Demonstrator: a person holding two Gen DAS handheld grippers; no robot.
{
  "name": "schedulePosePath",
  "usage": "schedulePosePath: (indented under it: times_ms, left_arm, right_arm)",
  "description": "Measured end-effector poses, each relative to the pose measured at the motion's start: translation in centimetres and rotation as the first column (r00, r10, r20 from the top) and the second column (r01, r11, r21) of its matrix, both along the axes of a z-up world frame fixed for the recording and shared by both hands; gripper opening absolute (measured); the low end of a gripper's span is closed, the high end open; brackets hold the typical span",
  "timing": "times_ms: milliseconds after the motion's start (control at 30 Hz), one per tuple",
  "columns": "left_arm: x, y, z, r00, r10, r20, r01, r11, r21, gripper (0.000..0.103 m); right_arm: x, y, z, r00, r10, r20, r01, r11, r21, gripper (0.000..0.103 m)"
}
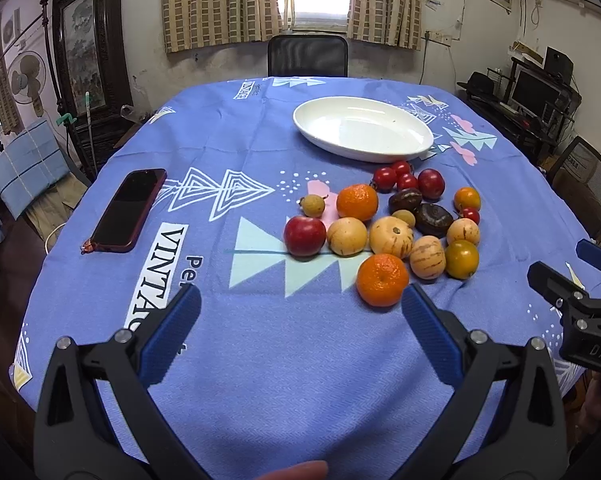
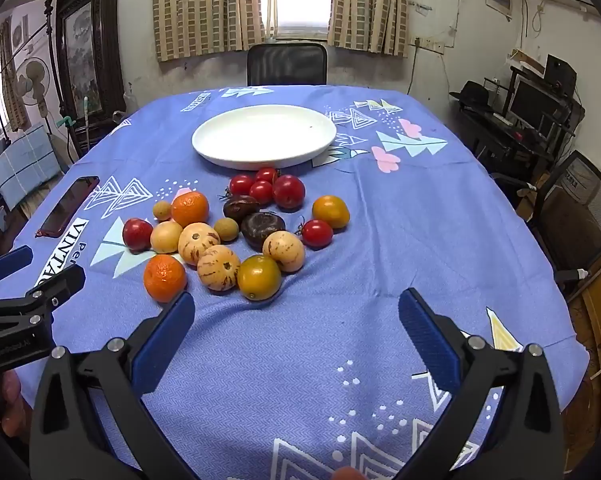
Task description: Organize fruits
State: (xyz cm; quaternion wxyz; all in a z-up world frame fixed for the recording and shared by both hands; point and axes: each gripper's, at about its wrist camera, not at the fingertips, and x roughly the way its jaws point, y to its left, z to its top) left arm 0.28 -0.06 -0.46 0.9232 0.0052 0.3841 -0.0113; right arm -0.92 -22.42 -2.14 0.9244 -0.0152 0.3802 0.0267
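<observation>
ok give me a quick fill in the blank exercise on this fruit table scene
1. The white plate holds ____ fruit.
2. The phone lies on the ____ side of the fruit pile, seen from the left wrist.
3. Both the left gripper and the right gripper are ____.

Missing words: no; left; open

This is a lived-in home, a dining room doubling as a study. A table (image 1: pixel 100 300) under a printed blue cloth fills the middle, with striped curtains (image 1: pixel 220 4) flanking a bright window, a dark carved cabinet (image 1: pixel 88 40), a standing fan (image 1: pixel 26 76), and a cluttered computer desk (image 2: pixel 532 120) against the stained wall.
</observation>
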Motion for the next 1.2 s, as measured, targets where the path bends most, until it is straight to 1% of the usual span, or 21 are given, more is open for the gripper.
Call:
schedulePosePath:
  times_ms: [433, 800, 867, 967, 1033, 1100, 1200]
  left_arm:
    - [0.3, -0.3, -0.2, 1.0, -0.024, 0.009, 0.024, 0.999, -0.021, 0.101]
    - [0.6, -0.8, -0.4, 0.999, -0.043, 0.015, 0.043, 0.999, -0.019, 0.101]
    - [0.7, -0.7, -0.6, 0.999, -0.045, 0.015, 0.045, 0.999, -0.021, 0.101]
    - [1.1, -0.6, -0.8, 0.998, -0.055, 0.011, 0.055, 0.998, -0.023, 0.101]
    - [1.3, -0.4, -1.0, 0.997, -0.072, 0.006, 0.073, 0.997, -0.028, 0.101]
    - [1.5, -0.1, -1.4, 0.995, -0.098, -0.003, 0.097, 0.995, -0.035, 0.101]
    - [1.9, 0.2, -2.2, 0.99, -0.143, -0.014, 0.142, 0.989, -0.043, 0.101]
  right_arm:
    - [0.5, -0.3, -0.6, 1.0, -0.005, -0.01, 0.005, 1.0, 0.002, 0.102]
    - [1.0, -0.4, -0.8, 1.0, -0.009, -0.015, 0.009, 1.0, -0.001, 0.102]
    - [1.1, -0.6, -0.8, 1.0, -0.003, -0.012, 0.003, 1.0, 0.0, 0.102]
    - [1.0, -0.9, -0.8, 1.0, 0.022, 0.022, -0.021, 1.0, -0.018, 0.102]
    - [0.9, -1.6, -0.9, 0.998, 0.046, 0.039, -0.045, 0.999, -0.011, 0.102]
    - [1.1, -2.4, -1.3, 0.997, 0.076, 0.033, -0.076, 0.997, 0.02, 0.102]
    - [1.9, -3.7, -2.2, 0.994, 0.112, 0.0, -0.112, 0.992, 0.056, 0.102]
